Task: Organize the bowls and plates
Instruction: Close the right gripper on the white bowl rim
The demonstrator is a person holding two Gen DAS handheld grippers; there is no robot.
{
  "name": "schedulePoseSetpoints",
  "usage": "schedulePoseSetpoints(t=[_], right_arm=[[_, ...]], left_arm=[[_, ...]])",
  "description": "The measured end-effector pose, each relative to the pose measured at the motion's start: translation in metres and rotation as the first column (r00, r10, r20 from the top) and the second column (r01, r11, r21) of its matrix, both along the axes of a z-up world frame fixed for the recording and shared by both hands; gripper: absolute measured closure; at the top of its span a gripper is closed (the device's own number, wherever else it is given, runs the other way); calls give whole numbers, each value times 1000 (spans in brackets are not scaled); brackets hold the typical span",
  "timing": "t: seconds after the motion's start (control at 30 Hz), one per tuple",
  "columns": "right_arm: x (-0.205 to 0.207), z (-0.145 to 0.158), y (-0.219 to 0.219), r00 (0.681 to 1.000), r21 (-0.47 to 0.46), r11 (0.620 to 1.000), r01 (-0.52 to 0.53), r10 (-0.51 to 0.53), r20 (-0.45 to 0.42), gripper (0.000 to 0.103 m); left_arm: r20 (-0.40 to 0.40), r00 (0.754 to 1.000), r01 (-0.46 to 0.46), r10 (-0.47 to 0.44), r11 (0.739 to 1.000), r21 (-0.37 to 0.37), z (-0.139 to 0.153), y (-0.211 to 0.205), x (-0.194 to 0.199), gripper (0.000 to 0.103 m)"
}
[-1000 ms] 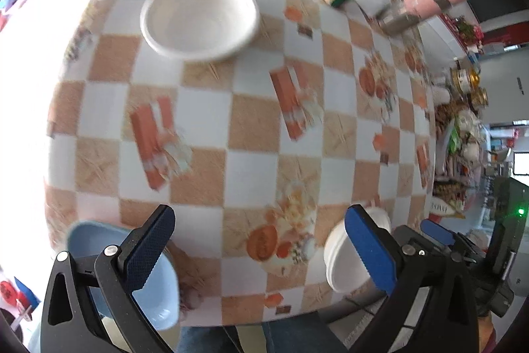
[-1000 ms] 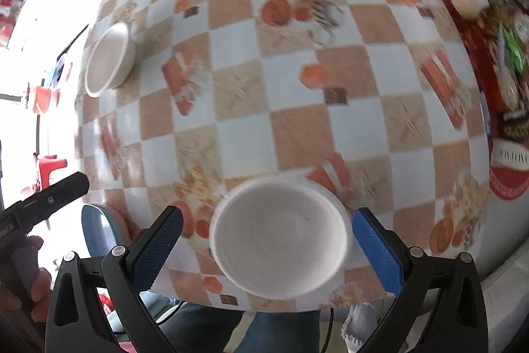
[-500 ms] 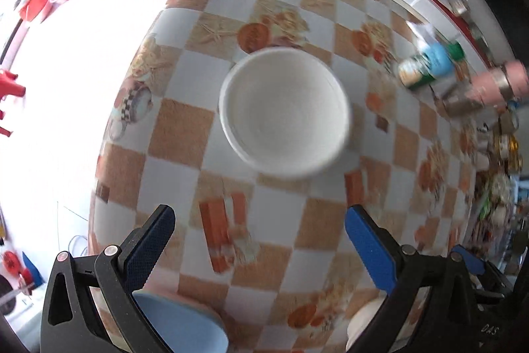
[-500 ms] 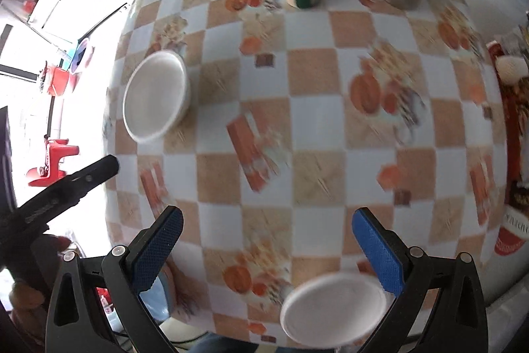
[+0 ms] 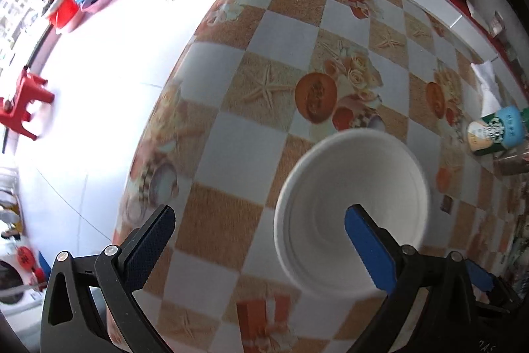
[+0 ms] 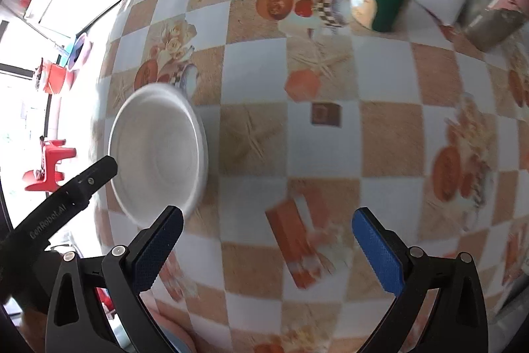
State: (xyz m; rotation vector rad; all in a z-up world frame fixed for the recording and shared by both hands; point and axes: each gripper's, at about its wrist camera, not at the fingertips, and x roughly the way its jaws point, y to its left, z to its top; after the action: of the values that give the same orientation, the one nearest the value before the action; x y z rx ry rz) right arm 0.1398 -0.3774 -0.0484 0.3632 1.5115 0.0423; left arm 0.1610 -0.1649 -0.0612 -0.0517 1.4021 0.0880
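"GenRobot.AI" lettering on left claw (image 6: pixel 89 177) beside white bowl (image 6: pixel 158 151)

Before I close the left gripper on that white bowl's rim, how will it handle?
The white bowl looks like thin, matte molded pulp, so probably very light and apt to flex. Its ridged wall should not be slippery. The left gripper is open, one finger over the bowl.

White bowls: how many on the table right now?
1 visible: the white bowl on the checkered table, near its left edge, under the open left gripper; the right wrist view shows the same one. Others may sit out of frame.
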Motion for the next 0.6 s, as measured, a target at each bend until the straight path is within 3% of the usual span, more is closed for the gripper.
schedulePoseSetpoints(t=[0.27,0.4,0.47,0.6], right_arm=[[22,-27,12,999,-38,998,-54,54,-4,0],[27,-36,16,997,-46,996,-71,70,-12,0],[30,-38,21,996,-65,994,-90,90,-9,0],[32,-41,32,994,-70,992,-105,105,8,4]], left_arm=[[5,996,86,-87,990,107,-22,-15,22,3],[-26,993,120,-118,987,109,-34,-21,28,8],[-48,991,127,-123,987,100,-42,-23,32,19],[-81,988,138,-133,989,51,-51,-25,38,28]])
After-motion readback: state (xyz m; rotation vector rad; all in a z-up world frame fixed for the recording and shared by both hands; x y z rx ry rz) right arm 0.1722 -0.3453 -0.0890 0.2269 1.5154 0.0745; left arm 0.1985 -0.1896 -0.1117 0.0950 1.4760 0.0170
